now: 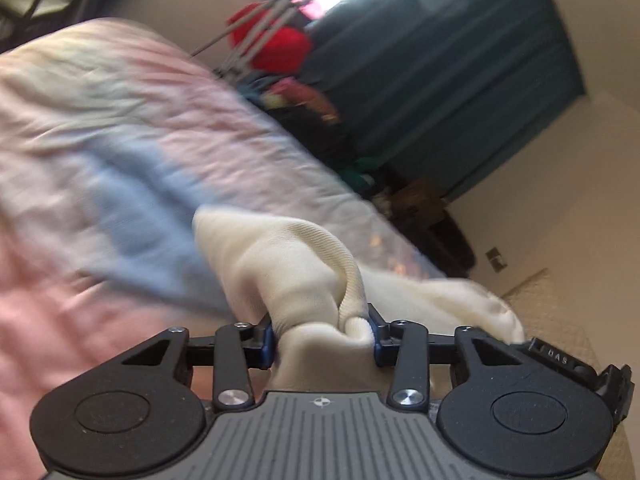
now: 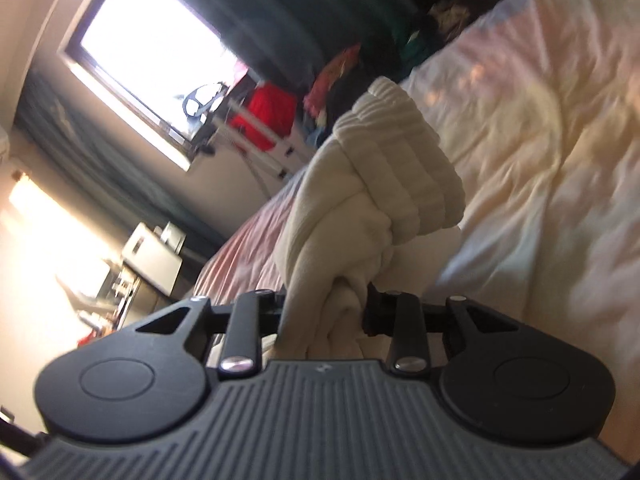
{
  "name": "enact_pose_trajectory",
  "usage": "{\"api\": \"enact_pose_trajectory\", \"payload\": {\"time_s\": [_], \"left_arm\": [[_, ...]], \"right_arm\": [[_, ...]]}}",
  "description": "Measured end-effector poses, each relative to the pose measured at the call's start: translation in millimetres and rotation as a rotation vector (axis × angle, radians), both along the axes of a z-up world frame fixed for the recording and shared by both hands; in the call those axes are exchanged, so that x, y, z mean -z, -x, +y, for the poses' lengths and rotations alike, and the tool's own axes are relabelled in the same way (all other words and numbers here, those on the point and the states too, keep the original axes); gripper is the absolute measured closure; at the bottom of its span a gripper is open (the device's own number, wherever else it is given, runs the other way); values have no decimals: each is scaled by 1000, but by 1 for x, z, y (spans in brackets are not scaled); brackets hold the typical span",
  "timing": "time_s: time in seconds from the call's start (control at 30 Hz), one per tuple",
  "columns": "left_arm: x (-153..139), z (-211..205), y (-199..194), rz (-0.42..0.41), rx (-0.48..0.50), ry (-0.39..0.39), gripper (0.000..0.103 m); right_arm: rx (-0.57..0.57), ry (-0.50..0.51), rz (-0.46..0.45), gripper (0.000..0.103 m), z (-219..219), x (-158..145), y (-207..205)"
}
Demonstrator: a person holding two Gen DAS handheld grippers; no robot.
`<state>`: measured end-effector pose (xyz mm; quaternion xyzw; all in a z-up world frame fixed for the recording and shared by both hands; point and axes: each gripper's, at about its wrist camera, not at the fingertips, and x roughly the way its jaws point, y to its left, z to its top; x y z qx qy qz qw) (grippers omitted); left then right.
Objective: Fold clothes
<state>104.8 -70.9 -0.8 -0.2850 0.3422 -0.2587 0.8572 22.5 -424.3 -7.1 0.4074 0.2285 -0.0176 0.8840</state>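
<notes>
A cream knit garment [image 1: 280, 264] is bunched up in the left wrist view, lifted above the bed. My left gripper [image 1: 322, 336] is shut on a thick fold of it, the cloth squeezed between the blue-edged pads. In the right wrist view my right gripper [image 2: 324, 312] is shut on another bunch of the same cream garment [image 2: 360, 208], whose ribbed cuff or hem [image 2: 404, 148] stands up beyond the fingers. Both views are tilted and blurred. The rest of the garment hangs out of sight below the grippers.
A bed with a pink, blue and cream quilt [image 1: 120, 152] lies under the garment. Beyond it are a rack with a red cloth [image 1: 272, 40], a pile of coloured clothes [image 1: 304, 100], dark teal curtains [image 1: 460, 80] and a bright window [image 2: 152, 40]. A beige carpet [image 1: 560, 312] lies beside the bed.
</notes>
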Motion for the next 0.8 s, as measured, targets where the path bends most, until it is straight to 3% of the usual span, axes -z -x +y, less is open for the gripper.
{"api": "enact_pose_trajectory", "payload": {"time_s": [0.13, 0.3, 0.37, 0.43, 0.5, 0.6, 0.8], "left_arm": [[-34, -98, -44, -9, 55, -4, 62], [-54, -225, -105, -74, 148, -35, 62], [-48, -267, -125, -137, 185, -88, 62], [-27, -305, -144, -165, 214, -158, 62], [0, -328, -161, -139, 237, -174, 62], [49, -343, -170, -117, 281, -210, 62], [127, -326, -157, -188, 344, -276, 50]], "right_arm": [[119, -60, -3, 70, -83, -19, -5], [248, -10, -26, 70, -172, -37, -31], [284, 43, -38, 70, -194, -33, -44], [307, 132, -39, 70, -205, -18, -56], [339, 168, -32, 70, -213, 10, -64], [384, 120, -13, 70, -221, 63, -67], [382, 1, 7, 67, -210, 141, -26]]}}
